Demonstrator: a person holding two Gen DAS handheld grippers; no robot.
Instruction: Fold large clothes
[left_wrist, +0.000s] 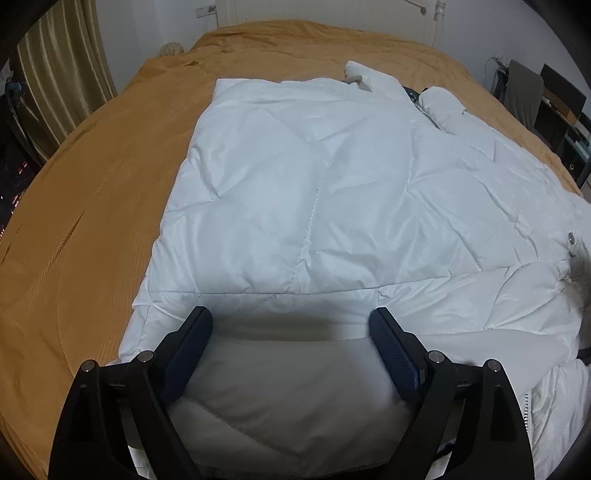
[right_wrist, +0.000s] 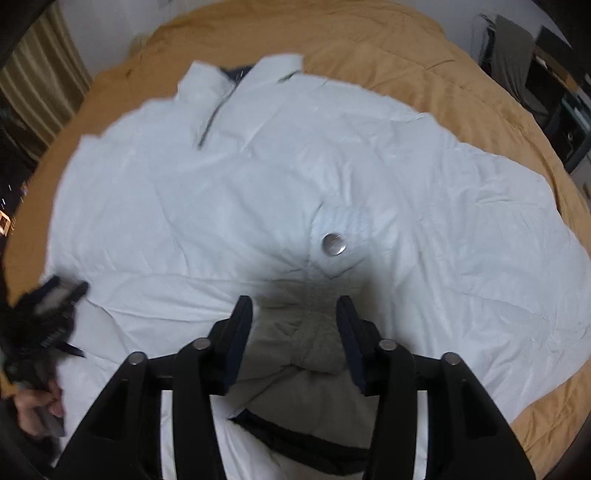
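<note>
**White puffer jacket spread on the bed, both grippers over its near edge**

A white quilted jacket (left_wrist: 325, 192) lies flat across a bed covered with a mustard-brown bedspread (left_wrist: 85, 206). Its collar and dark zip (right_wrist: 212, 122) point toward the headboard. No brand or lettering can be read on it; a plain silver snap (right_wrist: 333, 244) shows near the middle of the right wrist view.

The left gripper (left_wrist: 290, 325) hangs low over the near hem, its fingers spread wide with nothing between them but the fabric below. The right gripper (right_wrist: 294, 310) also hovers just above the jacket, fingers parted and holding nothing, over a shadowed grey fold. The person's left hand (right_wrist: 38, 408) grips its tool at the jacket's left edge.
</note>
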